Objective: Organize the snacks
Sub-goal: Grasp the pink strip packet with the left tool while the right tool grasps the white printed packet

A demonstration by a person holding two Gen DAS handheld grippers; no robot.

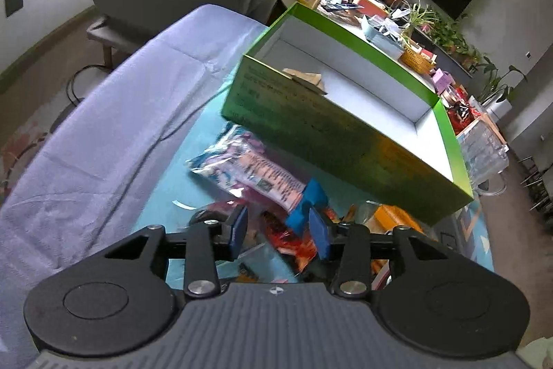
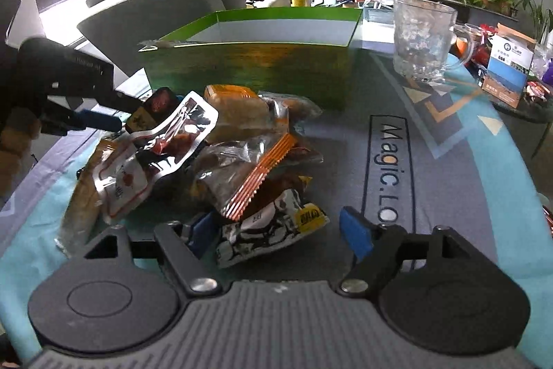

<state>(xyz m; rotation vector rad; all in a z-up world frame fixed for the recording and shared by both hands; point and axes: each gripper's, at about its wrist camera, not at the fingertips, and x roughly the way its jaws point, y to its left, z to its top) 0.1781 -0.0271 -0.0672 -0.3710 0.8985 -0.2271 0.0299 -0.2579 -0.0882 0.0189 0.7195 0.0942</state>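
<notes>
Green cardboard forms the open box [image 2: 249, 71] that is sitting on the patterned table mat [image 2: 449, 168], its white interior showing and nearly bare apart from a small tan scrap near one wall. Just in front of the box, a heap of snack packets [image 2: 221, 147] is lying loose on the mat, none of it yet inside. A clear packet with an orange crimped edge [image 2: 255, 175] is resting on top of the heap, and a black-and-white packet with a yellow label [image 2: 273, 230] is lying at the near edge.

The right gripper [image 2: 276, 234] is hovering low over that near edge, its blue pads standing apart on either side of the black-and-white packet without pressing on it.

The left gripper [image 1: 280, 227] is reaching in over the far side of the heap, its jaws parted and nothing clamped between them; a blue and pink printed packet [image 1: 249, 168] is lying flat just ahead of its tips. A glass mug [image 2: 423, 40] is standing beside the box.
</notes>
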